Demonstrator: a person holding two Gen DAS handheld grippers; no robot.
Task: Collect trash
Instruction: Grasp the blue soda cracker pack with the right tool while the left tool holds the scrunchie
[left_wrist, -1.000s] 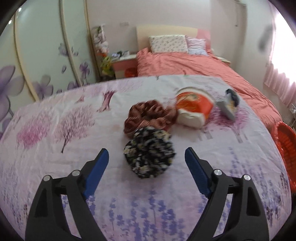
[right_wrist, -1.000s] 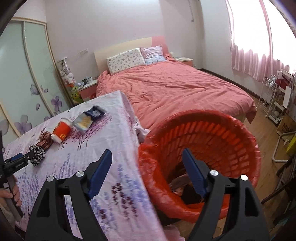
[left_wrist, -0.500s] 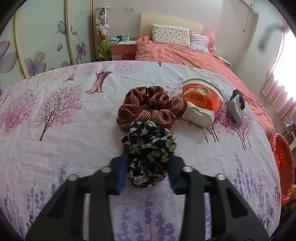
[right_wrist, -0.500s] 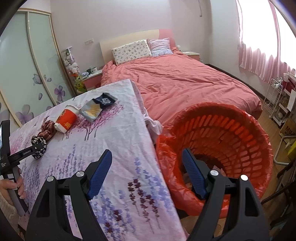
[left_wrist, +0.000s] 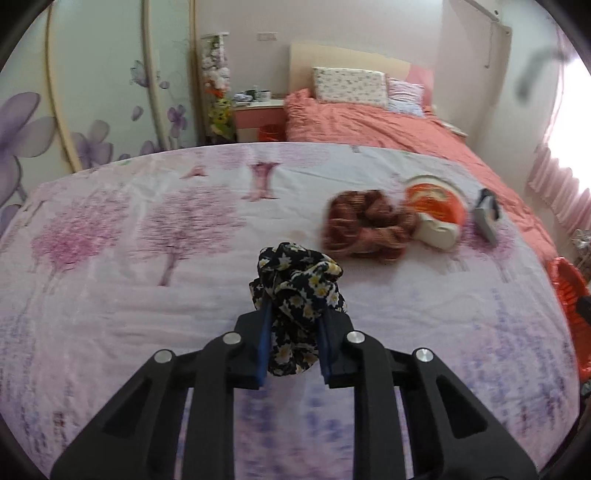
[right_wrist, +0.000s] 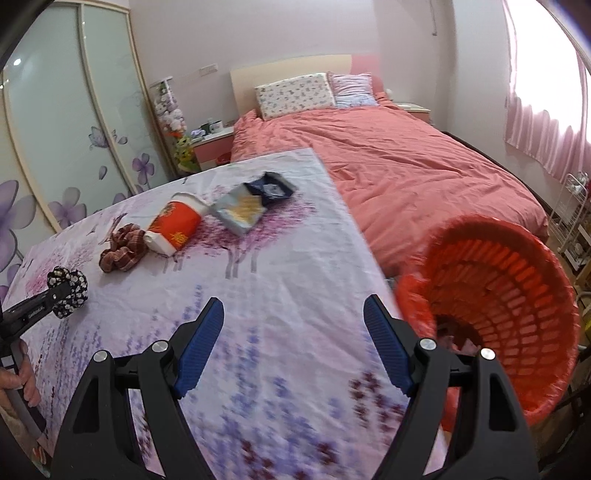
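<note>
The black fabric scrunchie printed with small yellow-and-white daisies (left_wrist: 299, 295) sits pinched between the blue pads of the left gripper (left_wrist: 291, 343), whose jaws are closing on it, just above the lilac tree-print tablecloth (left_wrist: 147, 295). Beyond it lie a rust-brown checked scrunchie (left_wrist: 365, 225), a red-and-white paper cup tipped on its side (left_wrist: 436, 214) touching that scrunchie, and a flattened silver-and-navy snack wrapper (right_wrist: 251, 203) — all on the cloth. As I judge it, collecting is partly done: something dark already lies in the orange slatted plastic basket with its red liner (right_wrist: 517, 280), but cup and wrapper remain.

The right gripper (right_wrist: 295, 347) hangs spread wide, nothing between its fingers, over the table's near edge beside the basket. Only its camera shows the basket's inside, the wrapper's face and the hand (right_wrist: 14, 376) holding the left tool; the left camera alone shows the pads biting the fabric.
</note>
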